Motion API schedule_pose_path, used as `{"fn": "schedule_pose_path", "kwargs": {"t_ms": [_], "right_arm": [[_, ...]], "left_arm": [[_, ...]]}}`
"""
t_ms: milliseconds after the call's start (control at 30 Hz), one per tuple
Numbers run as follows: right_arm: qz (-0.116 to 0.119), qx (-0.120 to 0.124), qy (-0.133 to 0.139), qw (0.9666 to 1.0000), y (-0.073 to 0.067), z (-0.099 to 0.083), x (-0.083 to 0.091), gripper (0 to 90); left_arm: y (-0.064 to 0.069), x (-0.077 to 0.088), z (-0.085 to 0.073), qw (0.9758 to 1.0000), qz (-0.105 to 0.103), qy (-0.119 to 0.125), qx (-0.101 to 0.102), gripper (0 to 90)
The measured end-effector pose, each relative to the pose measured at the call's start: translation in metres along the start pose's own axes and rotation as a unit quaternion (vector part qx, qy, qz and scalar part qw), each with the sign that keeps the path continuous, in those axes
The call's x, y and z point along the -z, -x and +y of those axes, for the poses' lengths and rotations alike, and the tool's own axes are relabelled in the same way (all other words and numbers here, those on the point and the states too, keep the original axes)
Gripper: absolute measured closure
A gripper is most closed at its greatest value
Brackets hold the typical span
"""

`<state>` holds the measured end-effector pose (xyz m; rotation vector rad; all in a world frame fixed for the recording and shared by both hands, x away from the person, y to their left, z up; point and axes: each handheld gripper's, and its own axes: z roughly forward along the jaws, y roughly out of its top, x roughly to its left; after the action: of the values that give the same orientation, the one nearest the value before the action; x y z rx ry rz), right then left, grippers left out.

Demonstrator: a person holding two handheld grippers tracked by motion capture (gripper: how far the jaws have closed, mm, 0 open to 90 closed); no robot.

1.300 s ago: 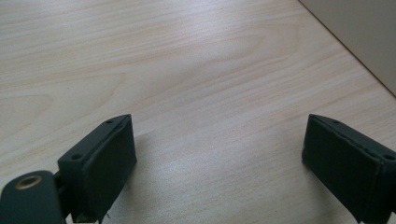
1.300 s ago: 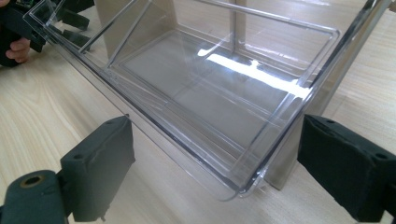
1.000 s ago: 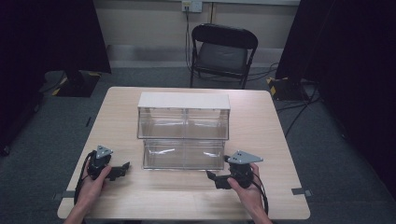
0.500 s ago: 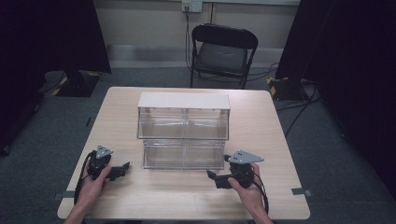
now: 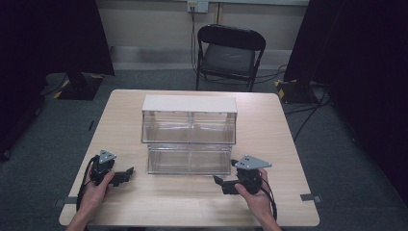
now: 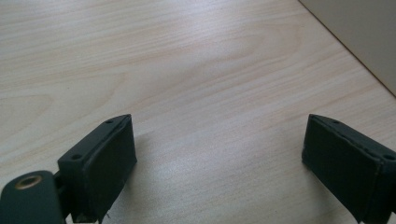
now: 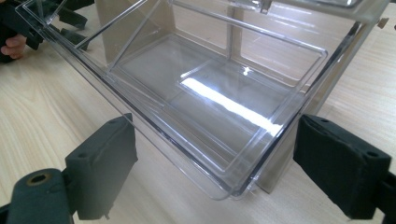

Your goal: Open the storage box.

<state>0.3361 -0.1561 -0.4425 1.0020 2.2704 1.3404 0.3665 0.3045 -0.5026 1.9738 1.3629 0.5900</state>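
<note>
— We have bare table [image 5: 192,202] between our two grippers, along the near edge.
— Ahead, the clear drawer unit [image 5: 188,132] blocks the middle; its lower drawer [image 7: 205,93] juts toward our right gripper [image 7: 215,175].

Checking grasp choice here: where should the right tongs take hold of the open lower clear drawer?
Probably the front rim of the lower clear drawer, approached from the person's side. That thin edge juts toward the open right tongs, offering faces above and below for the jaws.
</note>
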Motion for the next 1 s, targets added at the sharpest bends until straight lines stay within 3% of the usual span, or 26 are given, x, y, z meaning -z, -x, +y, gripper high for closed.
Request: {"fn": "schedule_pose_path", "kwargs": {"t_ms": [300,1000], "right_arm": [[-0.011,-0.008,0.026,0.9996,0.0041,0.0038,0.0063,15.5],[0.005,-0.024,0.031,0.9992,0.0047,0.0061,0.0038,13.9]], "left_arm": [[0.0,0.0,0.0,1.0,0.0,0.0,0.0,9.2],[0.0,0.0,0.0,1.0,0.0,0.0,0.0,9.2]]}}
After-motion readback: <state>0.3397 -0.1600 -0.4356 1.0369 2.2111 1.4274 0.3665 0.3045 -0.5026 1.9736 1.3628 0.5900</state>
